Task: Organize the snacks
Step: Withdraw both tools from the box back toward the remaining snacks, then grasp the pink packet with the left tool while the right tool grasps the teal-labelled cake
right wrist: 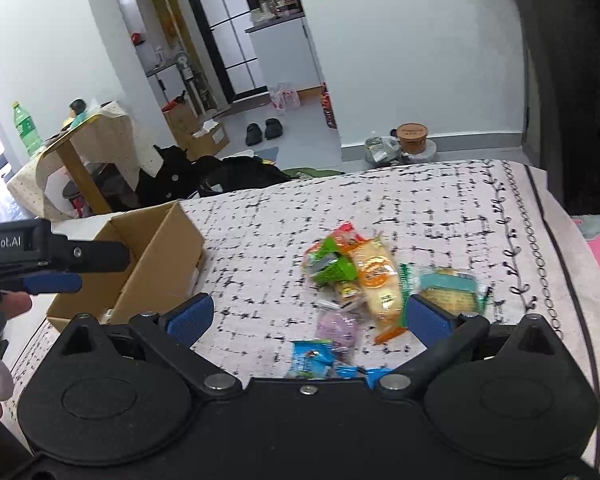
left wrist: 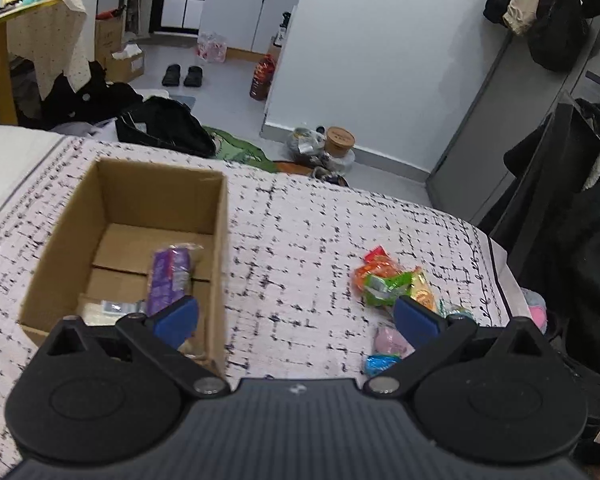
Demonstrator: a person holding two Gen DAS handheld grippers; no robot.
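Cardboard box (left wrist: 140, 240) holding purple packet (left wrist: 170, 276), snack pile (right wrist: 364, 280) well apart, both grippers' jaws spread wide, empty

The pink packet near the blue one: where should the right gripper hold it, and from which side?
Probably from above. The pink packet lies flat on the bedspread, so close the open right gripper fingers across its puffy middle, keeping clear of the blue packet beside it.

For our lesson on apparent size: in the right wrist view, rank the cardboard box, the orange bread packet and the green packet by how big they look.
1. cardboard box
2. orange bread packet
3. green packet
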